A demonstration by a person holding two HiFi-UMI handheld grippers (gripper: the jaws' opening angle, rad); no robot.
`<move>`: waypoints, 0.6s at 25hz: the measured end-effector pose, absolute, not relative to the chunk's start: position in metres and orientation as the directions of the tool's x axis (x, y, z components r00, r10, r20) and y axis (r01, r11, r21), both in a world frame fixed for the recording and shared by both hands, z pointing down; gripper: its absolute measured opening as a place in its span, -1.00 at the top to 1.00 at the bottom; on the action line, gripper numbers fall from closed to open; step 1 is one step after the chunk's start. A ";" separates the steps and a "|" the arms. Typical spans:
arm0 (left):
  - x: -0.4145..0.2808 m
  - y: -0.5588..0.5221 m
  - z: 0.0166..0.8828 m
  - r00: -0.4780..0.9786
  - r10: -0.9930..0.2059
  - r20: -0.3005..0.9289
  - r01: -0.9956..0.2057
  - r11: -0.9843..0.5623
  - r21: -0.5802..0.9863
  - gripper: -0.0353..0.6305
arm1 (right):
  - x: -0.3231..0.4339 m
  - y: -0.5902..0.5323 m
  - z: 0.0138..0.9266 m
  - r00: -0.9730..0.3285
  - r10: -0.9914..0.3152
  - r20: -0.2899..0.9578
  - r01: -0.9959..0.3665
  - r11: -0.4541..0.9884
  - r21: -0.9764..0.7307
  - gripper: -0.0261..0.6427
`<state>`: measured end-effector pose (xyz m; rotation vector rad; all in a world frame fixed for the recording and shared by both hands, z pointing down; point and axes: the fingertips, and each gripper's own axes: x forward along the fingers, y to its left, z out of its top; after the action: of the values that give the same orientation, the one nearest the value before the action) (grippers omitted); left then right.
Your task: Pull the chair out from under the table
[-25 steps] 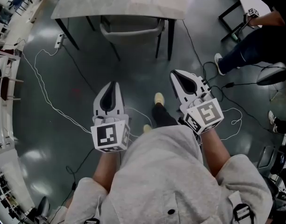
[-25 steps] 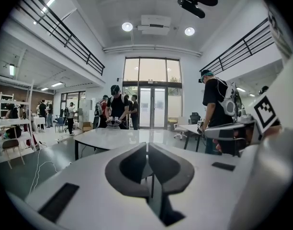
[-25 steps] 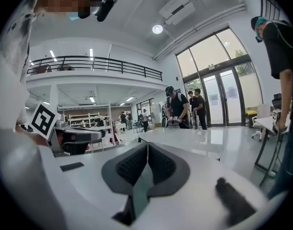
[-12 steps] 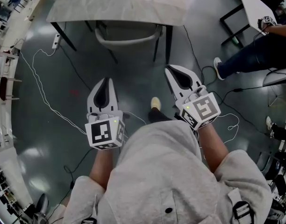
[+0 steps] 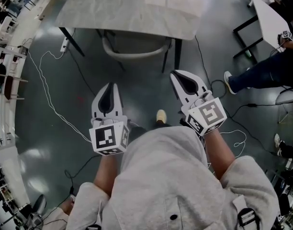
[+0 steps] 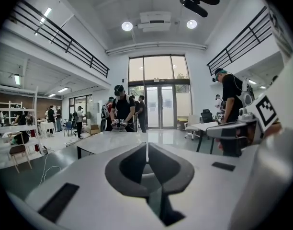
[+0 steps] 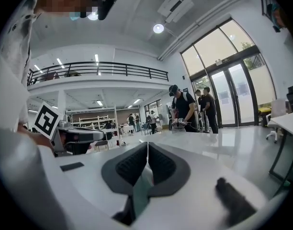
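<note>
Grey hoodie (image 5: 170,176), white left tongs (image 5: 111,85), right tongs (image 5: 174,74)

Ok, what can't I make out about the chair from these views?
- Head view: the chair's seat and far legs, hidden under the table.
- Head view: the table's far side, cut by the top edge.
- Gripper views: no chair; the left gripper and right gripper fill the lower picture.
</note>
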<state>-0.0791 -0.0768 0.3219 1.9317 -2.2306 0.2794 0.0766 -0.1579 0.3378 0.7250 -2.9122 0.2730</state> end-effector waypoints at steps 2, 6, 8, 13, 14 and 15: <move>-0.079 -0.082 0.324 -0.154 -0.953 0.263 -0.988 0.151 -0.029 0.82 | 0.077 -0.166 0.339 -0.877 -0.451 0.163 -0.474 0.867 -0.151 0.84; -0.079 -0.090 0.325 -0.171 -0.946 0.276 -0.985 0.167 -0.038 0.82 | 0.078 -0.178 0.336 -0.874 -0.457 0.163 -0.480 0.864 -0.153 0.84; -0.079 -0.095 0.325 -0.173 -0.944 0.280 -0.985 0.169 -0.039 0.82 | 0.079 -0.183 0.336 -0.873 -0.461 0.158 -0.482 0.863 -0.151 0.84; -0.076 -0.099 0.324 -0.176 -0.944 0.278 -0.984 0.171 -0.044 0.82 | 0.079 -0.188 0.336 -0.876 -0.454 0.165 -0.478 0.865 -0.154 0.84; -0.076 -0.100 0.323 -0.176 -0.945 0.276 -0.984 0.171 -0.044 0.82 | 0.079 -0.187 0.336 -0.876 -0.453 0.164 -0.476 0.866 -0.155 0.84; -0.075 -0.100 0.322 -0.177 -0.945 0.274 -0.984 0.171 -0.043 0.82 | 0.080 -0.187 0.335 -0.878 -0.451 0.162 -0.474 0.867 -0.156 0.84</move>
<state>-0.0752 -0.0999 0.3225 1.8856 -2.2559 0.3138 0.0795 -0.1865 0.3351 0.7259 -2.9187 0.2902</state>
